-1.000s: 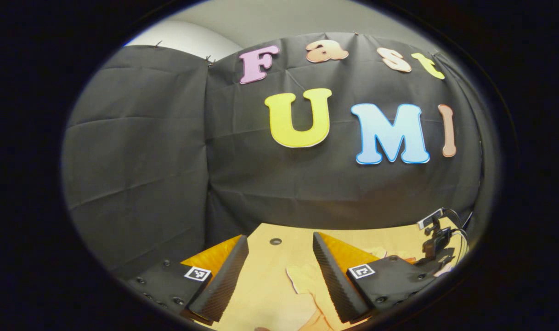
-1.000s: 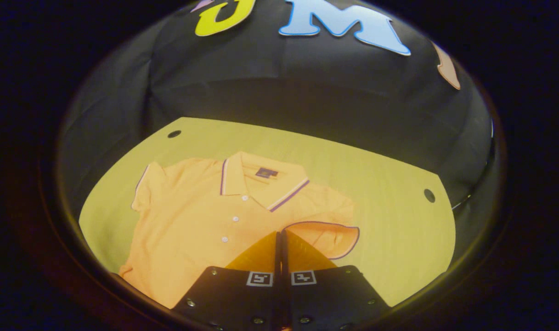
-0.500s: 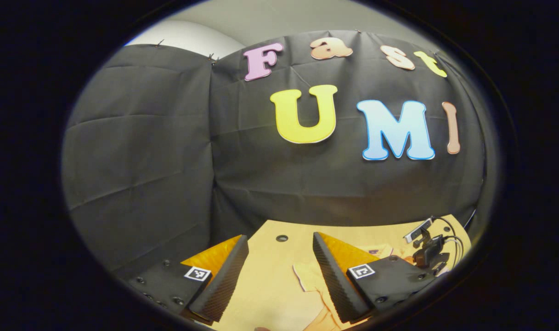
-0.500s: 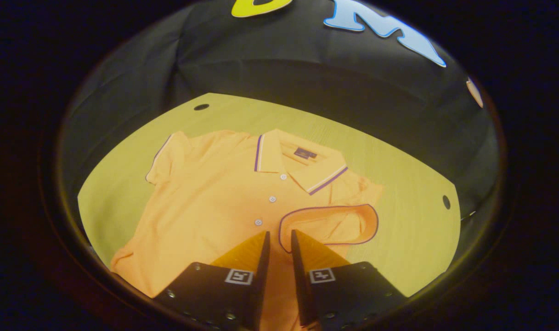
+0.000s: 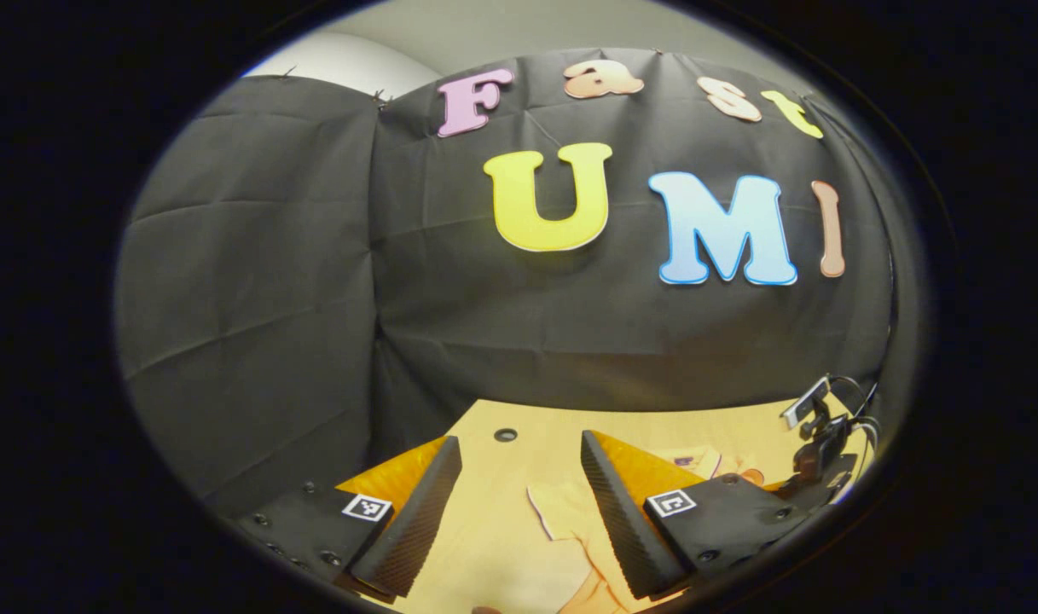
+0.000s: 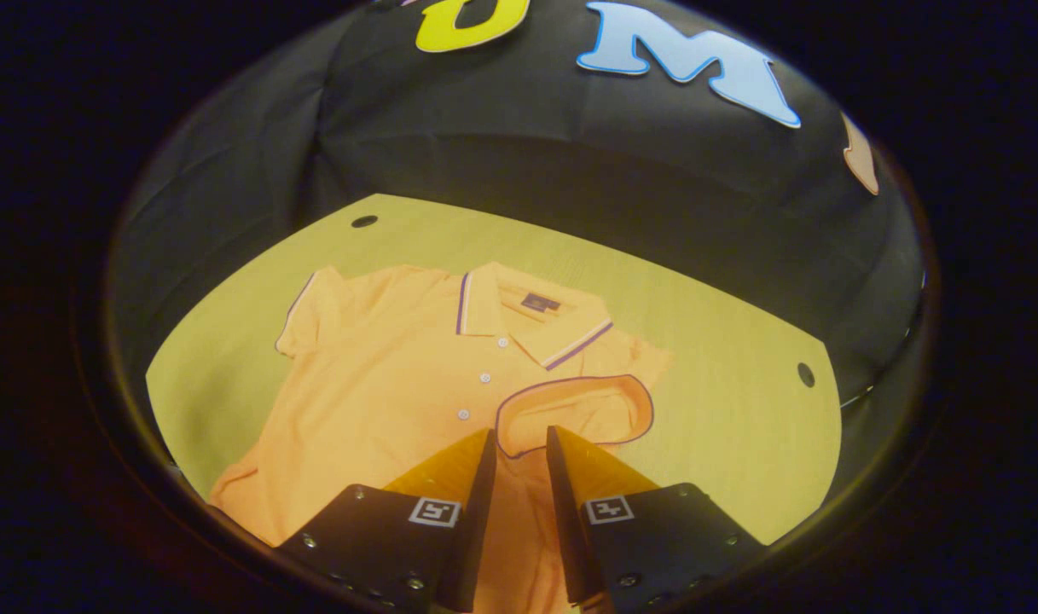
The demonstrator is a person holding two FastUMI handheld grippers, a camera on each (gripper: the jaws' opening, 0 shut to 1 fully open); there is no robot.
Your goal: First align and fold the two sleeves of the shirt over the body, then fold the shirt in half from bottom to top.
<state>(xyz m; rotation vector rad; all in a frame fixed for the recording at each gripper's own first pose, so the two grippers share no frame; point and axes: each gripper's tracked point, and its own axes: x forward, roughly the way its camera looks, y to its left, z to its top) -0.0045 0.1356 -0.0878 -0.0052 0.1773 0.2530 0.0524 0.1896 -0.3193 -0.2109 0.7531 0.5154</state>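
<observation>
Fingers of our right hand-held gripper [image 6: 519, 448] have parted since a second ago, freeing the right sleeve [image 6: 574, 408], now folded over the shirt [image 6: 399, 401] on the desk [image 6: 723, 409]; our left hand-held gripper [image 5: 519, 465] stays apart, empty.

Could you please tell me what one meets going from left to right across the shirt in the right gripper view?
Flat sleeve → button placket → collar → folded-over sleeve → bare table → hole in the table.
</observation>
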